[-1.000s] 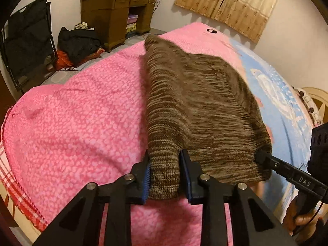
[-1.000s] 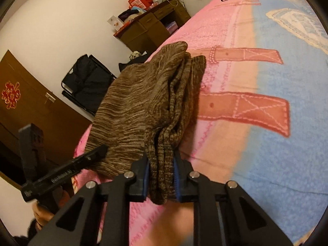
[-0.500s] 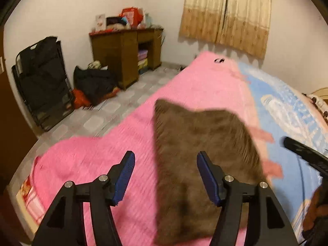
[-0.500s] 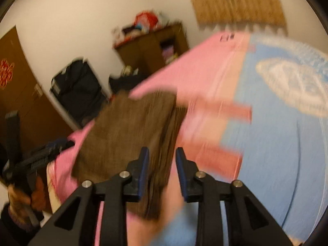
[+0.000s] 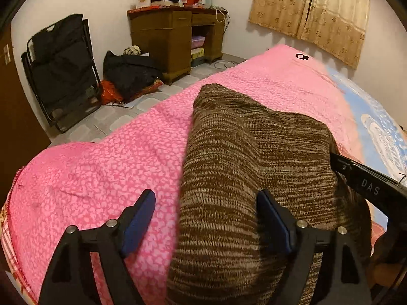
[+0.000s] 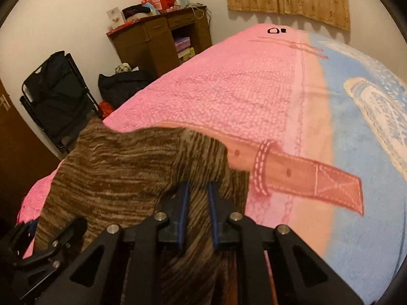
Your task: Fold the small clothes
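A folded brown striped knit garment [image 5: 254, 157] lies on the pink part of the bed blanket [image 5: 101, 167], near the bed's front edge. My left gripper [image 5: 206, 218] is open, its blue pads either side of the garment's near left edge, not pinching it. In the right wrist view my right gripper [image 6: 198, 208] is shut on the garment's [image 6: 122, 172] near right corner, with brown knit between the blue pads. The right gripper also shows in the left wrist view [image 5: 366, 183] as a black bar at the garment's right side.
The blanket turns blue [image 6: 361, 157] to the right, with a red strap print [image 6: 305, 175]. On the floor to the left are a black folded chair [image 5: 61, 68], a dark bag [image 5: 129, 73] and a wooden desk [image 5: 175, 38]. Curtains [image 5: 313, 12] hang on the far wall.
The left gripper let go of the garment and opened wide. The garment was swung and laid back down on the pink blanket. The right gripper still holds its corner.
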Tool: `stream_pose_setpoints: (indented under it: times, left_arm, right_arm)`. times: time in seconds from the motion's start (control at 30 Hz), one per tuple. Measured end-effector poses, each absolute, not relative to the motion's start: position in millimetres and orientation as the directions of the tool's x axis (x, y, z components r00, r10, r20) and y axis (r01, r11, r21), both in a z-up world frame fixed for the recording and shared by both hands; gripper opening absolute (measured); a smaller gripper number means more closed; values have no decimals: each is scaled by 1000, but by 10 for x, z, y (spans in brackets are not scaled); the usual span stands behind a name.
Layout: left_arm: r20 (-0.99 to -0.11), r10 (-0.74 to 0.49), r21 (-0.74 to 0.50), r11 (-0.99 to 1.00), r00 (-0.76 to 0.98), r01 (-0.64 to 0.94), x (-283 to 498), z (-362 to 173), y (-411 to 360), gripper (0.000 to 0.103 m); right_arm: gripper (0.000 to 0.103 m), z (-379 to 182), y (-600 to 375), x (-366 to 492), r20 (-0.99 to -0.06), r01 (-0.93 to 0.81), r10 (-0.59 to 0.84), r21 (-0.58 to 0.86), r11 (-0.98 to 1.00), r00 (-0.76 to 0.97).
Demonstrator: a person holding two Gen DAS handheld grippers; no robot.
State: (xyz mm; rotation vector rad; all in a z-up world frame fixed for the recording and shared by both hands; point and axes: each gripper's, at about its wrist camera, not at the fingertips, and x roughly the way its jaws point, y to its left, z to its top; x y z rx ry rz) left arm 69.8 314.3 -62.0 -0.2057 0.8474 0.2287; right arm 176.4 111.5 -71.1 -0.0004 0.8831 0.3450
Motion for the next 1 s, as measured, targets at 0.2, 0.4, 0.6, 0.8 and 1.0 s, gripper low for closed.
stream_pose_setpoints:
  times: [0.2, 0.4, 0.6, 0.8, 1.0]
  left_arm:
    - [-765, 114, -68, 965, 634, -255, 582, -484, 3092, 84]
    - [-759, 124, -43, 970, 639, -240, 372, -423, 3018, 84]
    - [-773, 105, -41, 976, 626, -215, 205, -542, 2919, 84]
    - [-767, 81, -69, 976, 636, -207, -113, -553, 2954, 84]
    - [-801, 97, 0, 987, 590, -161, -378, -589, 2893, 84]
  right_arm:
    - [20, -539, 1089, 1656, -730, -293, 303, 146, 945, 612]
    - [25, -389, 994, 1016, -648, -344, 344, 133, 929, 679]
    - [25, -633, 953, 720, -696, -344, 337, 136, 929, 634]
    - [60, -695, 786, 542, -696, -288, 305, 146, 946, 649]
    - [63, -717, 675, 223, -698, -244, 285, 161, 956, 657]
